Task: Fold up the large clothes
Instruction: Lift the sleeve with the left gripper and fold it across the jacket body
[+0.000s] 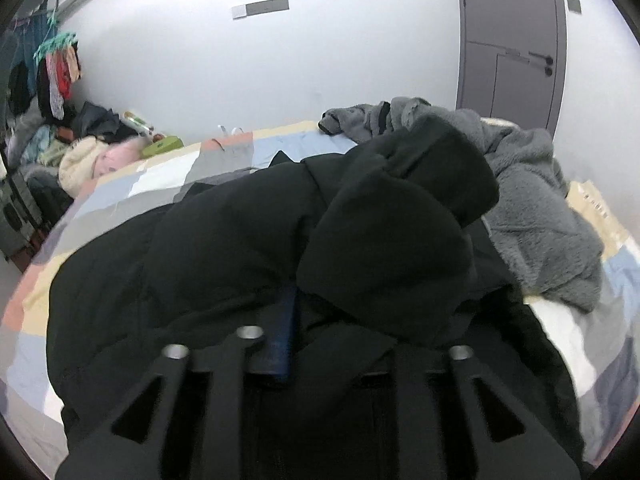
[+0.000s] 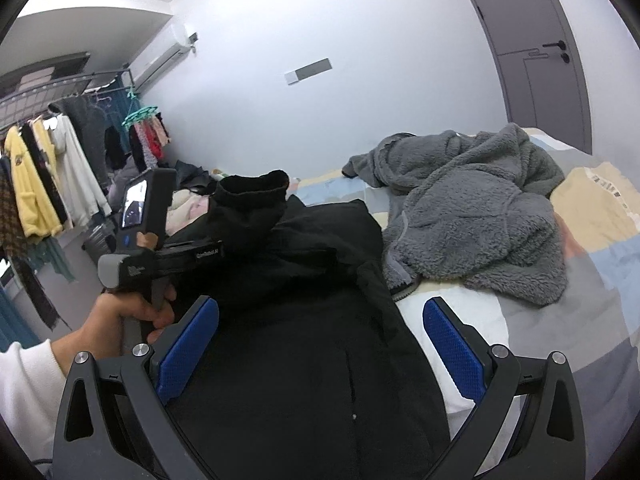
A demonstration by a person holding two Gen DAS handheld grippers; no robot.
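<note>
Across the frame's middle and bottom, patchwork bed (image 2: 592, 216) serves as folding surface. Black coat (image 2: 312, 320) lies spread lengthwise at centre; grey fleece (image 2: 480, 216) heaped upper right, likely awaiting its turn. Coat sleeve (image 1: 392, 240) is draped inward over the body, a fold being laid. Left gripper (image 1: 340, 344) is half buried in cloth, jaws parted, grip uncertain. Right gripper (image 2: 320, 336) hovers wide open, empty.
</note>
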